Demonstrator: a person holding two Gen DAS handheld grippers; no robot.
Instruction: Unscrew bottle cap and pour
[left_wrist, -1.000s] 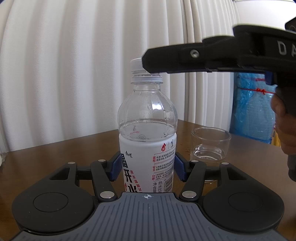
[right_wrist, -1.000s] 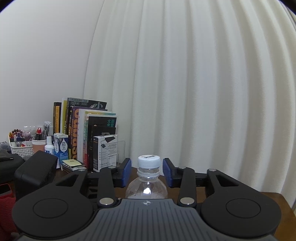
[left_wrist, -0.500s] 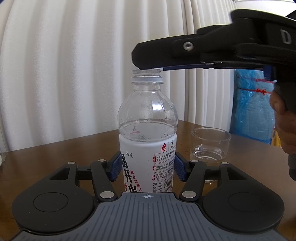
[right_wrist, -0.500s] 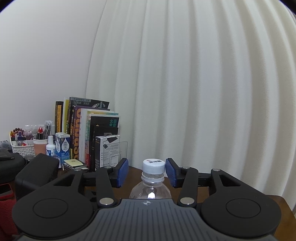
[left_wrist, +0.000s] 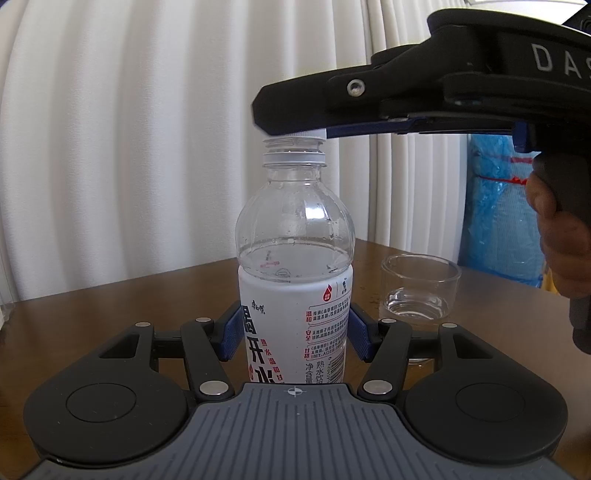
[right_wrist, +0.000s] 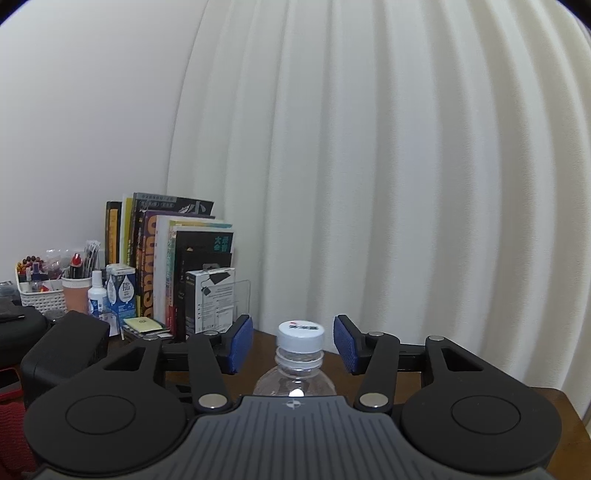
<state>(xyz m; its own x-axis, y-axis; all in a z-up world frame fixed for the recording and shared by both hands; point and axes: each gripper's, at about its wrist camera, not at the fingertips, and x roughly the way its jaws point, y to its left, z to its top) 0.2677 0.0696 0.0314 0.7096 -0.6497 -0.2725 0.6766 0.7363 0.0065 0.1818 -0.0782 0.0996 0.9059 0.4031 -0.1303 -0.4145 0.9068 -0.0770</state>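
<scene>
Water bottle (left_wrist: 293, 280) upright on the wooden table (left_wrist: 110, 306), its labelled body clamped between the blue pads (left_wrist: 231, 338) of the left gripper (left_wrist: 293, 339). Right gripper (right_wrist: 291, 341) level with the white cap (right_wrist: 301, 336), jaws apart, a pad on each side and clear of it. Cap sits on the bottle neck. Empty glass cup (left_wrist: 421, 288) stands near the bottle, on its right

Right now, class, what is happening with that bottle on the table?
The left gripper is shut on the water bottle, holding it upright on the wooden table. The right gripper is open, its pads either side of the white cap, which is on the neck. An empty glass cup waits beside the bottle.
</scene>
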